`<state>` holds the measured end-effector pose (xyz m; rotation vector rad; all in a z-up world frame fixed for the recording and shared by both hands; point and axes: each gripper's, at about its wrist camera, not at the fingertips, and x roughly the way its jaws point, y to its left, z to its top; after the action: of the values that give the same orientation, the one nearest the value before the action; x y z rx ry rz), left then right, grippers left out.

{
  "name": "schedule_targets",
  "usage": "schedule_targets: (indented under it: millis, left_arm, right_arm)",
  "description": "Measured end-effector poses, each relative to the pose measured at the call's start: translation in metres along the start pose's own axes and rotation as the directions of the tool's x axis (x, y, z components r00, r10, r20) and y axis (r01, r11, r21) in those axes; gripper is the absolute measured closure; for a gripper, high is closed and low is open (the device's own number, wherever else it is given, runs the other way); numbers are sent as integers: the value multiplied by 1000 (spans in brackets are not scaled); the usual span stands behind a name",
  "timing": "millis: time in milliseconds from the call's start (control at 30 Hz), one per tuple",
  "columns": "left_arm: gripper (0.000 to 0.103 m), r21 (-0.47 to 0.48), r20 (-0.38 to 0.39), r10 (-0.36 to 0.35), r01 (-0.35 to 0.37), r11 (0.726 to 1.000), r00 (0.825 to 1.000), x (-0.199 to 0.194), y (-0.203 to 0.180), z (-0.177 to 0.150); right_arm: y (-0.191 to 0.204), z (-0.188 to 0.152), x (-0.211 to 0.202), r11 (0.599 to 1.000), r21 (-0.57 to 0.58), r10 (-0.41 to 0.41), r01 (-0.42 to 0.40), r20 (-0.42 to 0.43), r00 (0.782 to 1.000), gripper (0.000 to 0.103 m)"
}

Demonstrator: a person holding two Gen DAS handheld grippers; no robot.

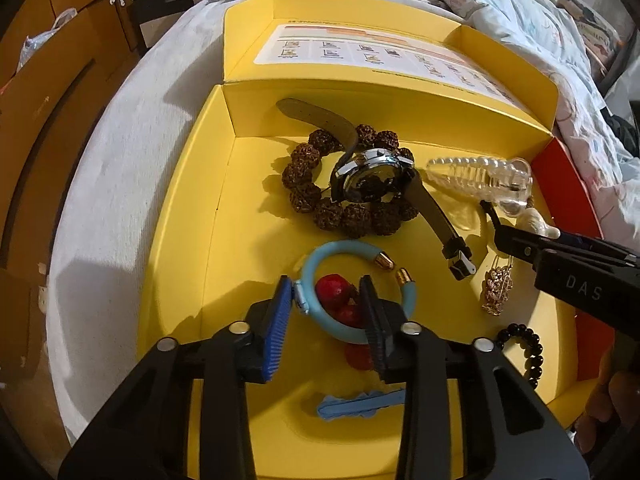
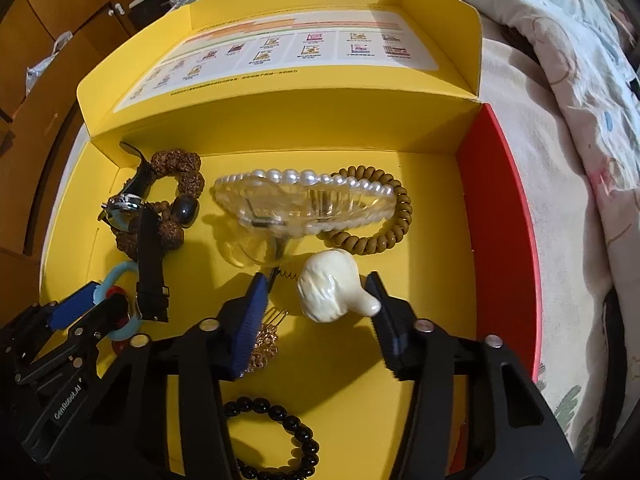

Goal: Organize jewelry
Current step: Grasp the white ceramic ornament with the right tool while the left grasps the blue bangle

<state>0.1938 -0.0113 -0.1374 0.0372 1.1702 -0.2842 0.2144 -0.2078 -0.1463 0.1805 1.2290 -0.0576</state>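
An open yellow box [image 1: 192, 208] lies on a bed and holds the jewelry. My left gripper [image 1: 326, 292] is open, its fingers either side of a light-blue bangle [image 1: 316, 264] with gold tips and red beads [image 1: 334, 288] inside it. My right gripper [image 2: 316, 284] is open around a cream shell-shaped clip [image 2: 332, 292]. A watch [image 1: 372, 176] lies on a brown bead bracelet [image 1: 304, 184]. A clear pearl hair claw [image 2: 304, 200], a coiled tan hair tie [image 2: 396, 208], a gold brooch [image 1: 498, 288] and a black bead bracelet [image 2: 288, 432] lie nearby.
A blue hair clip [image 1: 360, 402] lies near the box's front. The box lid [image 2: 304, 56] stands open at the back; a red side wall [image 2: 496, 208] is on the right. Bedding [image 2: 560, 40] surrounds the box. Wooden cabinets [image 1: 40, 80] stand on the left.
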Motion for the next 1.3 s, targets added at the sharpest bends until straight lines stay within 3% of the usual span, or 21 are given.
schedule_targets:
  millis: [300,333,400,500,1133,1200,1300]
  left_arm:
    - [75,-23,-5,-27,27,999,1000,-4,8,1]
    - [80,-24,5,-25,25,999,1000,-7,9,2]
    - [92,-31,11,-37,37,999,999,-11,10,3]
    - [92,-43,8,-62,62,997,998,-14,12,3]
    - [93,-54,30,-101,102,993,994,-28,11,6]
    - [93,-52,36,-102,104,993,994,-30,10,5]
    - [93,-50,35,-106,108,993,994,-30,8,5]
  right_arm:
    - [-7,-3,-6,999,14,36,-36,-5,999,68]
    - [-7,-3,-7,999,14,38,-38,-2,999,75]
    - [-6,-3,-11,999,12,43,-43,-1,999,79]
    - [-6,-3,-17,999,17,51,-51,10,999,82]
    - [-16,1,-33,995,45,87,-90,67,994,84]
    - [-18,3,-32,997,42,61,-65,77,995,76]
    - [-18,4,-26,995,42,85,-88,55,995,69]
